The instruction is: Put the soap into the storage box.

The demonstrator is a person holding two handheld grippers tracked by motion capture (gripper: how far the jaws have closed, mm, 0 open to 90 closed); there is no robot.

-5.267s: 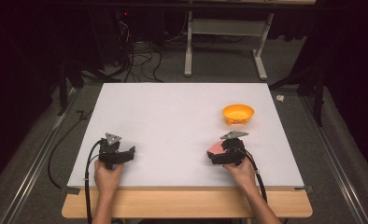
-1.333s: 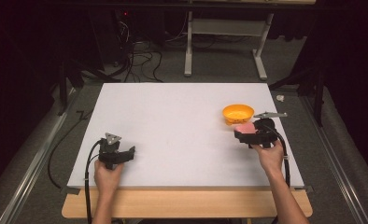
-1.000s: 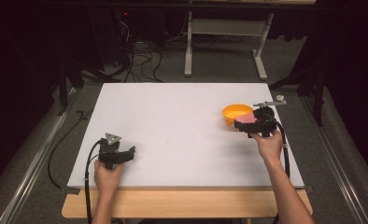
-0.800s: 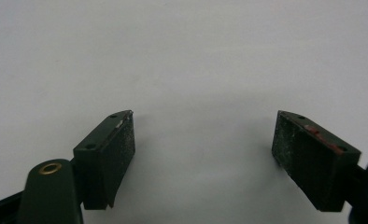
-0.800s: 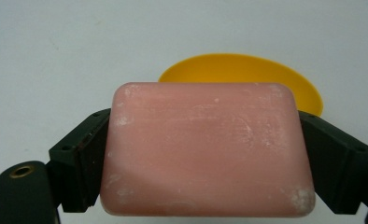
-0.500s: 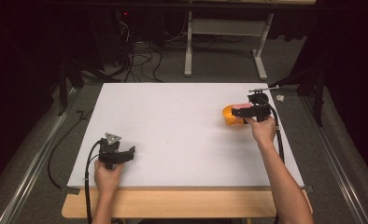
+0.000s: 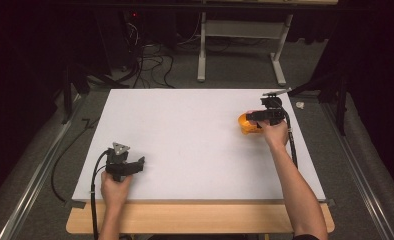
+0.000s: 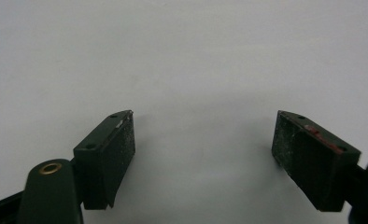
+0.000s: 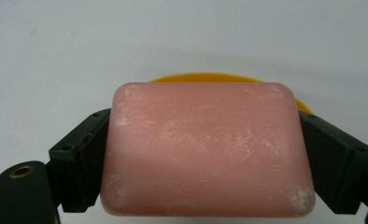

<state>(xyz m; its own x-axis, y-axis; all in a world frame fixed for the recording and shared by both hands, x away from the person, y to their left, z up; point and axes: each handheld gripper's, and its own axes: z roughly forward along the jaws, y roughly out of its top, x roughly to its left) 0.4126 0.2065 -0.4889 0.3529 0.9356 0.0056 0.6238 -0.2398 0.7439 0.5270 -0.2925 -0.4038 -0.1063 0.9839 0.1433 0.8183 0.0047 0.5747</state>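
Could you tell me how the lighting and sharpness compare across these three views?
High view: bright white table, dark surroundings. Right gripper view: pink rectangular soap bar sharp, orange bowl behind softer. Left gripper view: black jaws crisp, table evenly lit.

A dim room — grey carpet [image 7: 30, 165], tangled cables [image 7: 150, 60], a white frame stand [image 7: 240, 55] beyond.

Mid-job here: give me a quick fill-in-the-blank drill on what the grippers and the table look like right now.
1. The right gripper is shut on a pink bar of ____.
2. The bowl under the right gripper is ____ in colour.
3. The left gripper has its jaws ____ with nothing between them.
4. The left gripper rests near the table's ____ edge, by the person.

Missing words: soap; orange; open; near
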